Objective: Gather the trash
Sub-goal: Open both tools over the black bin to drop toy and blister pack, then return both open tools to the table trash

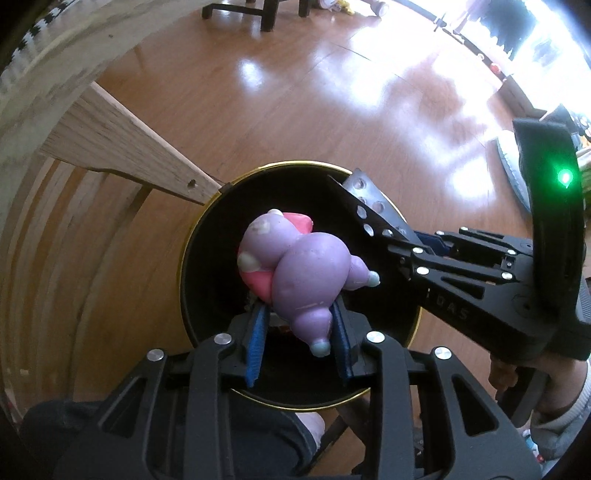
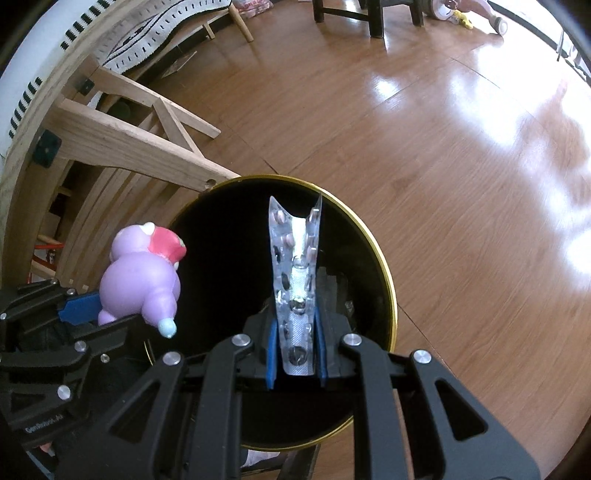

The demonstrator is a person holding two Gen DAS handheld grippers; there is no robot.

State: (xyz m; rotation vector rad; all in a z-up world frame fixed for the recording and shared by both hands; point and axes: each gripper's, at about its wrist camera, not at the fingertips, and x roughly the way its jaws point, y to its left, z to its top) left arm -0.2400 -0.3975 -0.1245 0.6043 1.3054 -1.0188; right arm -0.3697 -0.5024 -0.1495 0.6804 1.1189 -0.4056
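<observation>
The left gripper clamps a purple and pink squishy toy between its blue pads, holding it over the mouth of a black gold-rimmed bin on the wooden floor. The right gripper is closed on a folded pill blister pack above the same bin.

Glossy brown wood-plank floor, bright with window glare. Standing on it: a round black bin with a thin gold rim, a pale wooden furniture frame just beside the bin, and dark chair legs far off.
</observation>
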